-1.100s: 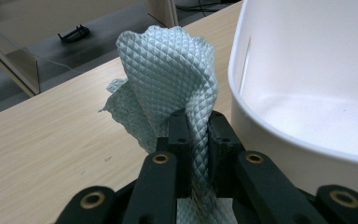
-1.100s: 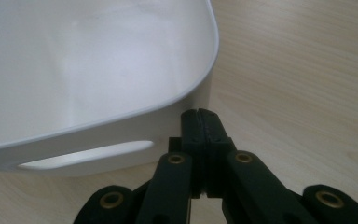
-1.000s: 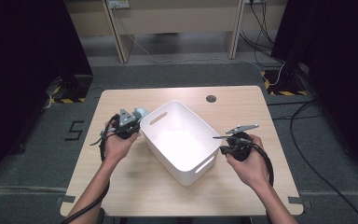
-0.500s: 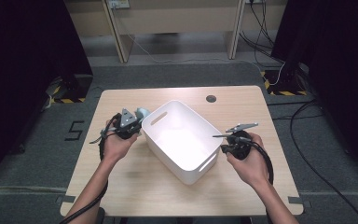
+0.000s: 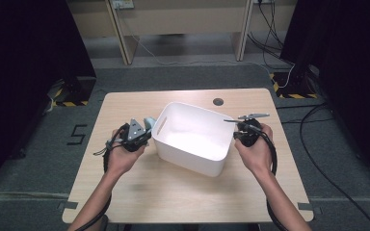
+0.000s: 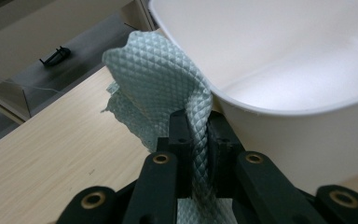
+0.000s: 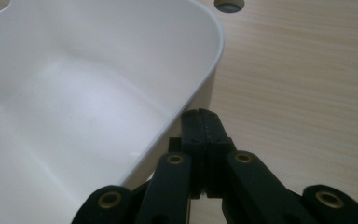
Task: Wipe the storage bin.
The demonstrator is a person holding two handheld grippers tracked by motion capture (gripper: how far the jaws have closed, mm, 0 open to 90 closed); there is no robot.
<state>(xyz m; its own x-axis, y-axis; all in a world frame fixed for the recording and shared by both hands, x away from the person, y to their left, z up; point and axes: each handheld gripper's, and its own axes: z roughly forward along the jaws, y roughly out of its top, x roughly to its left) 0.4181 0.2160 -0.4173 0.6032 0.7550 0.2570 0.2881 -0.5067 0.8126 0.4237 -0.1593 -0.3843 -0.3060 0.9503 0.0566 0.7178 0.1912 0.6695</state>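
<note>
Barely anything's shifted since a second ago, left gripper (image 6: 196, 140) jaws clamped on the cloth (image 6: 163, 88) beside the tub (image 5: 192, 137); lift it clear over the rim before letting go; right gripper (image 7: 205, 130) jaws together, empty.

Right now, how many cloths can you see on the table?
1. The pale green cloth is pinched in the left gripper, just outside the white bin at its left side. None shows inside the bin.

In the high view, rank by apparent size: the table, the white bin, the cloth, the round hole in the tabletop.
1. table
2. white bin
3. cloth, partly hidden by the left gripper
4. round hole; close to the cloth's visible part
</note>
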